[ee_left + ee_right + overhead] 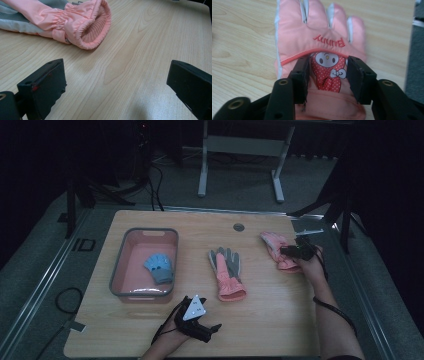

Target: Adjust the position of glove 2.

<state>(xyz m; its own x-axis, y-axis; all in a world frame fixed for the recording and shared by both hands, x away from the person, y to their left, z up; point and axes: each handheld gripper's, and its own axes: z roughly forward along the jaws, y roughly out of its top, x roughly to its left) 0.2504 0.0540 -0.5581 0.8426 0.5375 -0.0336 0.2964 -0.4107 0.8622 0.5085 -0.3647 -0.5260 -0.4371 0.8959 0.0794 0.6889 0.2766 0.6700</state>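
A pink glove [274,244] with a bunny patch lies flat near the table's right edge, fingers pointing away in the right gripper view [317,30]. My right gripper [296,251] is low over its back; the jaws stand partly apart on either side of the patch [327,62], and the pads do not pinch the fabric. A second glove [227,272], pink and grey, lies palm up at mid-table. Its cuff [87,27] opens toward my left gripper [212,330], which rests near the front edge with its jaws wide [117,75] and bare wood between them.
A grey-rimmed pink basin [145,231] stands at the left with a small blue glove [160,267] inside. A round cable port [238,227] is set in the table's far side. Bare wood stretches between the two pink gloves and along the front.
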